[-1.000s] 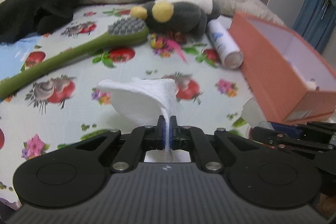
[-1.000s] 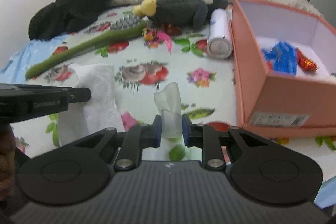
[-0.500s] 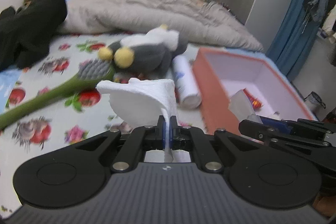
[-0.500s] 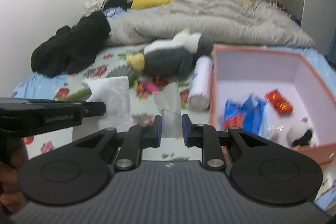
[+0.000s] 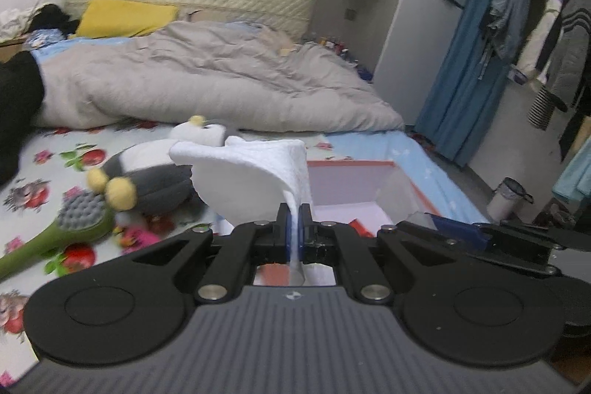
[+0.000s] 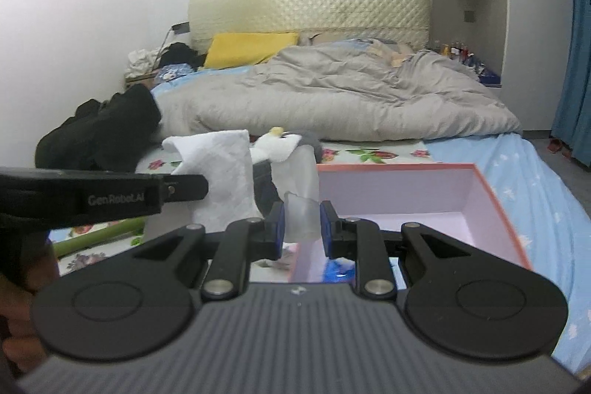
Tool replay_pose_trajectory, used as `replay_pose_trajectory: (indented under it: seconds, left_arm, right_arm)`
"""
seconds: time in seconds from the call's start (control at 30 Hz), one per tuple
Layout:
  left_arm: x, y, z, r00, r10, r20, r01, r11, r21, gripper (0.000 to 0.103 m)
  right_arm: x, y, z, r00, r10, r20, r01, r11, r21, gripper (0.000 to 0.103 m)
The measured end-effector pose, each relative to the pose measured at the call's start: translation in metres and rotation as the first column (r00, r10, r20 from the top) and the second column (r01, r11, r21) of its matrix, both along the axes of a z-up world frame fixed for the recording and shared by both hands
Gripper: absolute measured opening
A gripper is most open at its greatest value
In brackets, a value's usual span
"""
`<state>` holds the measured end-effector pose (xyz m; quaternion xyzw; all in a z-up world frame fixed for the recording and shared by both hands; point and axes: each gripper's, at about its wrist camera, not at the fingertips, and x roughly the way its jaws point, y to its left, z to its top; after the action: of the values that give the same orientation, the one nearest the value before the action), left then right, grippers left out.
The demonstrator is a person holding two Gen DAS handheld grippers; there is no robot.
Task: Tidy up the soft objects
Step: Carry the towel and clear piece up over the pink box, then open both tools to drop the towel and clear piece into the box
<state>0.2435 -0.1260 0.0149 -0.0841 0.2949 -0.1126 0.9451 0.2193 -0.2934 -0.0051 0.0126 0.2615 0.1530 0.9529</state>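
Observation:
My left gripper (image 5: pixel 294 226) is shut on a white folded tissue (image 5: pixel 251 181), held in the air at the near edge of the pink open box (image 5: pixel 351 187). My right gripper (image 6: pixel 301 224) is shut on a small translucent white soft piece (image 6: pixel 301 205), held above the box's near left corner (image 6: pixel 406 194). The left gripper and its tissue (image 6: pixel 221 172) show at the left of the right wrist view. A grey and white plush penguin (image 5: pixel 155 180) lies on the floral bedsheet left of the box.
A green long-handled brush (image 5: pixel 62 228) lies on the sheet at the left. A grey duvet (image 5: pixel 207 84) and a yellow pillow (image 5: pixel 125 17) lie behind. Black clothes (image 6: pixel 99 132) are piled at the far left. Blue packets (image 6: pixel 343 268) lie in the box.
Both grippers have risen and moved right with their white pieces, from low over the sheet to over the pink box. Both views have tilted up towards the headboard.

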Motion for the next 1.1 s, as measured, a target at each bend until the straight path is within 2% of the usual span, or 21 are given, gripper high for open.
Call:
replay_pose_trajectory:
  seconds: [0.23,0.6,0.87,1.03,1.07,1.1]
  left_arm:
    - [0.037,-0.047,-0.019,0.996,-0.081,-0.039,0.082,0.997,0.002,0.005]
    - [0.096,-0.097,-0.079,0.972,-0.16,-0.172,0.162,0.987,0.002,0.005]
    - [0.136,-0.117,-0.126,0.944,-0.173,-0.28,0.183,0.983,0.007,0.005]
    - [0.146,-0.122,-0.146,0.932,-0.169,-0.322,0.185,0.983,0.019,0.005]
    - [0.147,-0.122,-0.148,0.931,-0.167,-0.326,0.185,0.982,0.025,0.007]
    - [0.147,-0.123,-0.149,0.93,-0.164,-0.33,0.184,0.982,0.032,0.015]
  right_arm:
    - [0.02,-0.042,-0.012,0.997,-0.075,-0.034,0.075,0.997,0.003,0.024]
    - [0.058,-0.098,-0.063,0.967,-0.181,-0.179,0.187,0.982,0.017,0.024]
    - [0.086,-0.121,-0.11,0.934,-0.184,-0.307,0.208,0.977,0.044,0.028]
    - [0.091,-0.128,-0.134,0.918,-0.186,-0.351,0.216,0.975,0.047,0.03]
    - [0.093,-0.129,-0.137,0.915,-0.189,-0.357,0.219,0.975,0.046,0.032]
    - [0.093,-0.129,-0.139,0.912,-0.194,-0.361,0.224,0.974,0.042,0.034]
